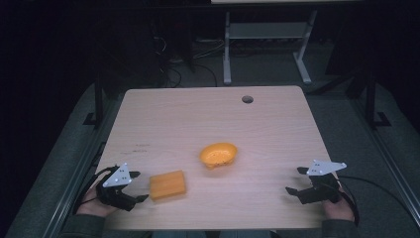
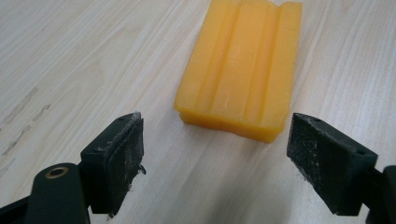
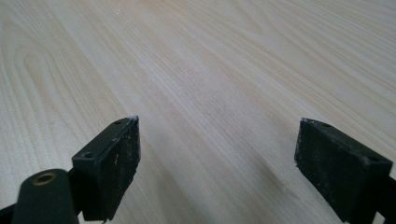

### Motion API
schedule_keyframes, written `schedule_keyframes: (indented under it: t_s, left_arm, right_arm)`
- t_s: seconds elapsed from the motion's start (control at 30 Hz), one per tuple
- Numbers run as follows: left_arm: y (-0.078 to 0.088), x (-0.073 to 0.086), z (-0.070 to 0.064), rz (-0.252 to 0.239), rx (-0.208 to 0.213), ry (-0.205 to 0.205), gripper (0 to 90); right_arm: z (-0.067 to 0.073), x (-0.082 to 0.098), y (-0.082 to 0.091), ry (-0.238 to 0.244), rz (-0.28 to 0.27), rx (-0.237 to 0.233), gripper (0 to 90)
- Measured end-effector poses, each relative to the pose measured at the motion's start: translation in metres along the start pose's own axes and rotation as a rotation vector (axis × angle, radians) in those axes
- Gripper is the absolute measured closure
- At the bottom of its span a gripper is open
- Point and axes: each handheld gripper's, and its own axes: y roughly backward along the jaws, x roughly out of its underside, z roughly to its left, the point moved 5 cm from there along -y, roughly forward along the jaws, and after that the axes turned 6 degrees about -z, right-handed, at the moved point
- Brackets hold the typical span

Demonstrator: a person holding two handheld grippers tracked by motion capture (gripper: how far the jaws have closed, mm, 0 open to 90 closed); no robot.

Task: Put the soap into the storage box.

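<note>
An orange ribbed block (image 1: 168, 185) lies flat near the table's front left. In the left gripper view the same block (image 2: 243, 70) lies just ahead of the jaws. My left gripper (image 1: 138, 187) is open right beside the block's left end, with nothing between its jaws (image 2: 215, 158). An orange bowl (image 1: 218, 154) sits upright at the table's middle. My right gripper (image 1: 296, 180) is open near the front right edge, over bare wood (image 3: 215, 154), holding nothing.
The light wooden table (image 1: 188, 116) has a round cable hole (image 1: 247, 99) near its far edge. Beyond it stands a white desk frame (image 1: 267, 34) on a dark floor. Cables trail from both grippers off the table's sides.
</note>
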Motion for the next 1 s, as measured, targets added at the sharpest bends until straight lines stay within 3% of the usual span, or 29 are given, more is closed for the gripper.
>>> schedule_keyframes:
  t_s: [1.0]
  left_arm:
    - [-0.024,-0.023,-0.011,0.076,0.063,-0.069,17.0]
  right_arm:
    - [0.005,-0.004,-0.004,0.027,0.009,-0.02,13.7]
